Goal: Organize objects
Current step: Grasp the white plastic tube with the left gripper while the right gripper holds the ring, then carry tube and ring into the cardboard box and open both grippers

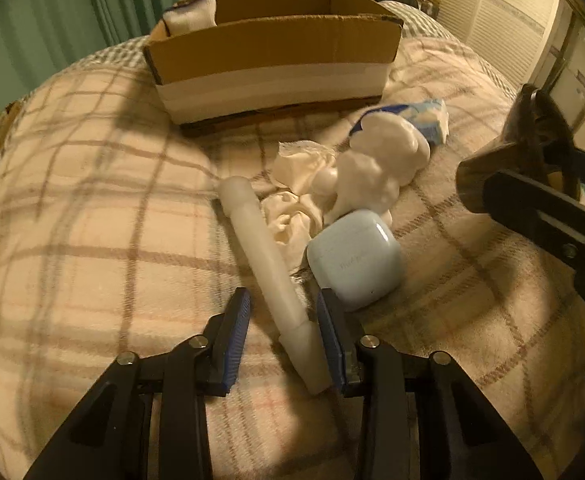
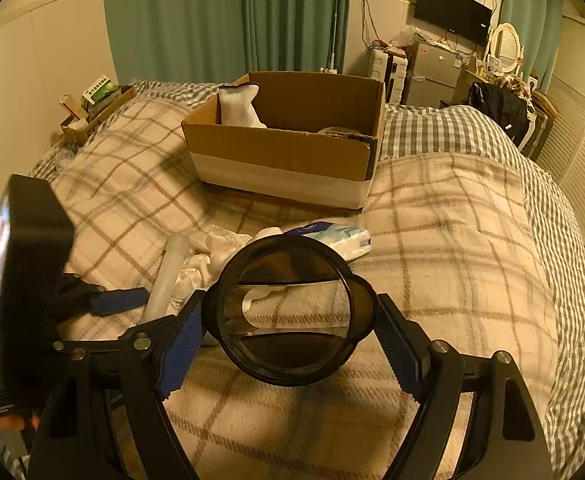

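The left gripper (image 1: 284, 344) is lowered to the blanket (image 1: 92, 240), its jaws spread around the near end of the white tube (image 1: 264, 264) but not yet closed on it. The earbud case (image 1: 356, 260) lies just right of it. The right gripper (image 2: 288, 316) is raised and level, clamped on a round dark lid (image 2: 288, 308). Judged step: collecting items; next, carry the lid forward over the cardboard box (image 2: 284, 152) and release.

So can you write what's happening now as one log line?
left gripper: open around white tube | right gripper: shut on round dark container | cardboard box: holds sock
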